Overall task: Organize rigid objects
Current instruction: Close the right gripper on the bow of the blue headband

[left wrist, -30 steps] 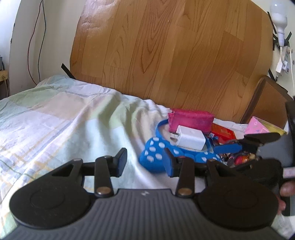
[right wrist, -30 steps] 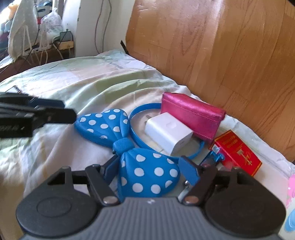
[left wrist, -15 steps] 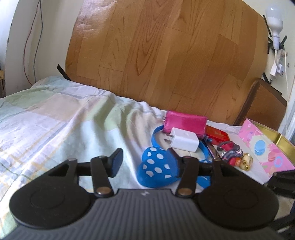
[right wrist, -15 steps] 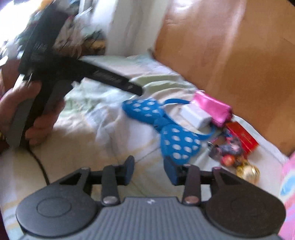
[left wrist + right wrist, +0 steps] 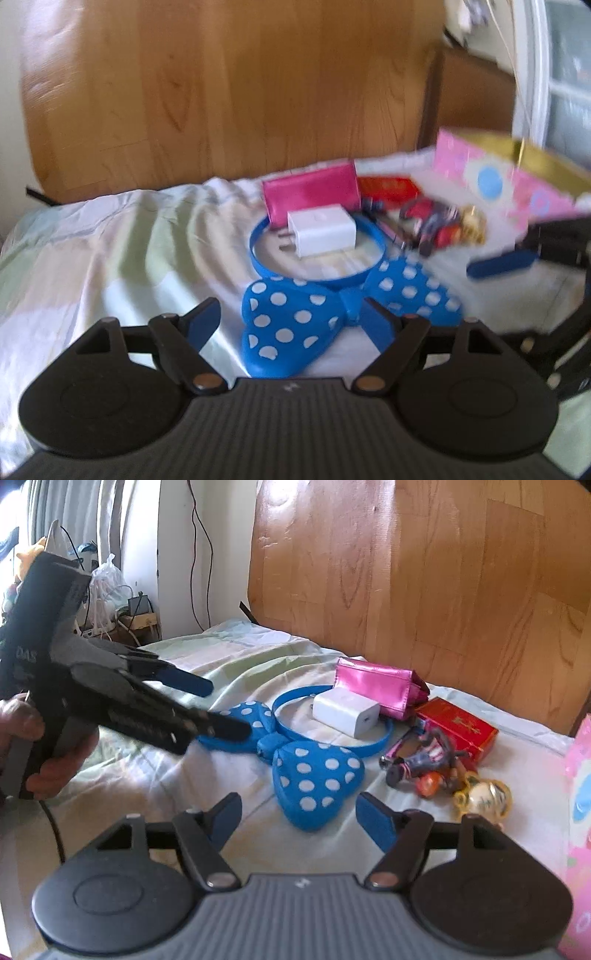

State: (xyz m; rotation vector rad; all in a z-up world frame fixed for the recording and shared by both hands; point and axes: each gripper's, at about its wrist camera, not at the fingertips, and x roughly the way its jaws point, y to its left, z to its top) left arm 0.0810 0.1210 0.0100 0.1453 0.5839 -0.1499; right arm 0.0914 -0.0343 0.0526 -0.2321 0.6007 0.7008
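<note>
A blue headband with a white-dotted bow (image 5: 291, 328) (image 5: 314, 775) lies on the bed sheet. A white charger (image 5: 321, 229) (image 5: 347, 710) rests inside its hoop, against a pink pouch (image 5: 312, 188) (image 5: 376, 685). My left gripper (image 5: 291, 321) (image 5: 225, 709) hovers over the bow's left lobe; its jaws are opening, with the lobe between them and the pads off it. My right gripper (image 5: 299, 814) faces the bow's right lobe, jaws opening, nothing pressed. One of its blue fingers (image 5: 502, 263) shows in the left wrist view.
A red box (image 5: 458, 727), a heap of keychain trinkets (image 5: 436, 768) and a pink box with a gold inside (image 5: 517, 181) lie to the right. A wooden headboard (image 5: 424, 572) rises behind. A hand (image 5: 48, 760) holds the left gripper. Bare sheet (image 5: 110, 240) spreads left.
The left gripper has swung right and rolled, and its jaws have widened around the bow's lobe. The right gripper has drawn back from the bow; its jaws narrowed, then widened again.
</note>
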